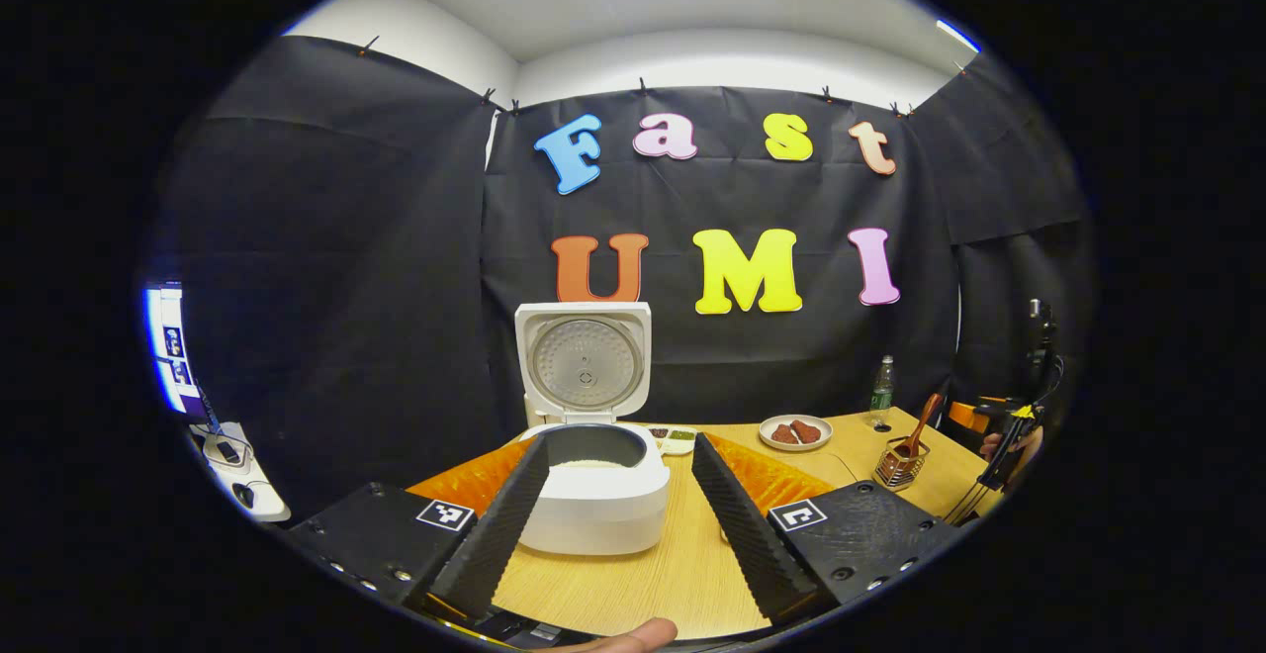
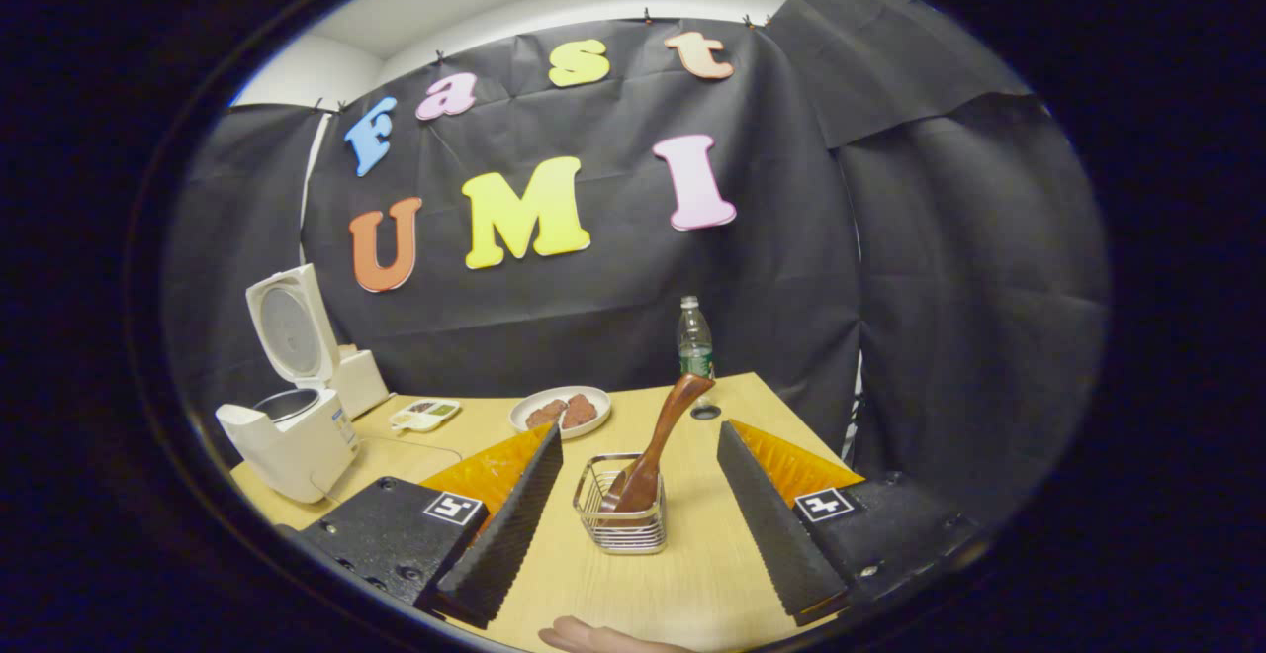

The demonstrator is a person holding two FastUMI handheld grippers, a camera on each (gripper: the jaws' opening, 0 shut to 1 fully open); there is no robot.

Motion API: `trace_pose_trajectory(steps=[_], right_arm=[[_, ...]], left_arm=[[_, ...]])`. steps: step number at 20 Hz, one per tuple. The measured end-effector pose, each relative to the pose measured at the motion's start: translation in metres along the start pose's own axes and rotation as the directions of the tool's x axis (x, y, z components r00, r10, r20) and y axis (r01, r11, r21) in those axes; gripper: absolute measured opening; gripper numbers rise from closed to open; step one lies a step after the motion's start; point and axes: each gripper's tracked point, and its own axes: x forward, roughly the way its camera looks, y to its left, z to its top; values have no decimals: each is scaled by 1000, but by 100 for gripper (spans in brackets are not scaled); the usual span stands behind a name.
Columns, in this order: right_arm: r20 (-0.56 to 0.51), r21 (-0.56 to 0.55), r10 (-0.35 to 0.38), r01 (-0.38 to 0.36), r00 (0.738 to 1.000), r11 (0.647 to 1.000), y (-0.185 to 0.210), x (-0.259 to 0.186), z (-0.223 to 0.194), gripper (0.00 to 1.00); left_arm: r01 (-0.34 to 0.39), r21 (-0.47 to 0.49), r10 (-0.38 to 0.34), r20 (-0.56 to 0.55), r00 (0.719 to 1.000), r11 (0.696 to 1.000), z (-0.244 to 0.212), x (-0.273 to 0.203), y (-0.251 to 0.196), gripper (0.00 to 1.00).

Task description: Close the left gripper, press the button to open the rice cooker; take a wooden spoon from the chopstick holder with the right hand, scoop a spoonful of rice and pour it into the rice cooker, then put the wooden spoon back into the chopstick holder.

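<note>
While both tools, left tool (image 1: 618, 495) and right tool (image 2: 638, 495), gape released, the wooden spoon (image 2: 658, 445) leans in the chopstick holder (image 2: 621, 519).

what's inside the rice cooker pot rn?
The rice cooker stands lid-up; its inner pot shows a pale layer of rice at the bottom. The front rim covers the pot's near part, so how much rice there is can't be judged.

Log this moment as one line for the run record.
rice cooker: lid up, rice inside | wooden spoon: in chopstick holder | left gripper: open, empty | right gripper: open, facing holder
</note>
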Motion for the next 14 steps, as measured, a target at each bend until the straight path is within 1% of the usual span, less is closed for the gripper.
trace_pose_trajectory(steps=[4, 6, 7, 10, 12, 13, 14], right_arm=[[-86, 87, 18, -10, 996, 996, -2, 42, -17, 100], [-116, 119, 3, 11, 993, 993, -9, 65, -24, 99], [-125, 131, 13, 4, 992, 991, -8, 76, -26, 99], [-181, 151, 3, 25, 983, 988, -13, 111, -40, 99], [-210, 185, 22, 18, 978, 983, -11, 127, -47, 99], [-213, 207, 16, 30, 977, 978, -15, 135, -49, 99], [-210, 235, 27, 24, 977, 972, -15, 142, -48, 98]], left_arm=[[39, 13, -39, 25, 999, 999, -8, -15, -17, 94], [60, 25, -60, 25, 998, 998, -12, -17, -23, 95], [66, 28, -67, 27, 997, 997, -12, -17, -26, 95], [66, 21, -66, 21, 998, 998, -15, -16, -28, 95], [69, 15, -70, 20, 997, 997, -15, -17, -28, 95], [72, 13, -73, 23, 997, 997, -14, -18, -28, 95], [76, 12, -76, 22, 997, 997, -15, -18, -28, 95]])
